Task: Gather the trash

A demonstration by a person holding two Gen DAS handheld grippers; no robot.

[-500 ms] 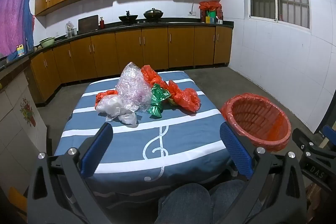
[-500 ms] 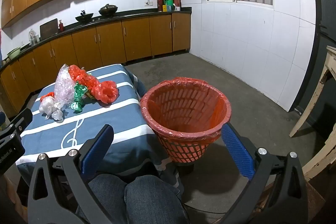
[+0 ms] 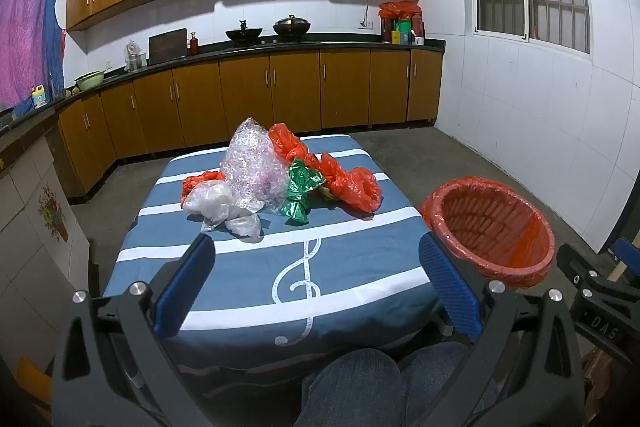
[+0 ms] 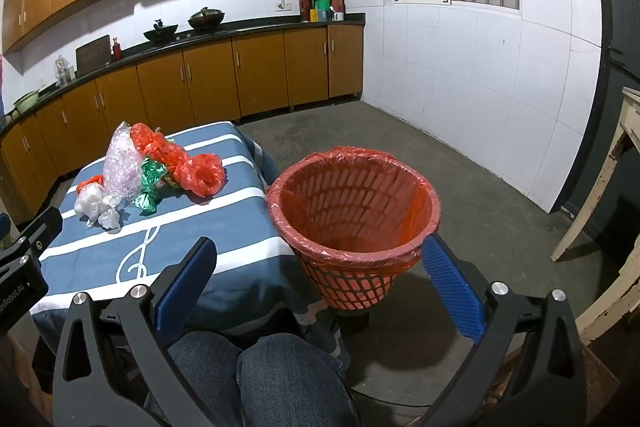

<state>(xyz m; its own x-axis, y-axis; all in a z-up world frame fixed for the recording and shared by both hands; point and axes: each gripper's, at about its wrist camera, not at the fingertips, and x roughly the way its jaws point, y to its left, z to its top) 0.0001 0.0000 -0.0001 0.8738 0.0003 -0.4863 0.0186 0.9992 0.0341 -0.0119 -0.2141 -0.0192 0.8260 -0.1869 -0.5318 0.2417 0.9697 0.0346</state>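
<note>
A heap of trash lies mid-table on the blue striped cloth (image 3: 248, 267): clear bubble wrap (image 3: 252, 167), red plastic bags (image 3: 352, 183), a green foil wrapper (image 3: 300, 191), white plastic bags (image 3: 216, 203). The same heap shows at the left in the right wrist view, with the bubble wrap (image 4: 120, 163) and a red bag (image 4: 192, 167). A red basket (image 4: 352, 211) lined with a red bag stands on the floor right of the table, also seen as the basket (image 3: 492, 227). My left gripper (image 3: 316, 287) is open over the table's near edge. My right gripper (image 4: 320, 287) is open, near the basket, holding nothing.
A person's knees in jeans (image 4: 260, 375) sit below both grippers. Wooden cabinets and a dark counter (image 3: 280, 47) run along the back wall. A worn wooden table leg (image 4: 600, 187) stands at the right. Bare concrete floor (image 4: 460, 163) surrounds the basket.
</note>
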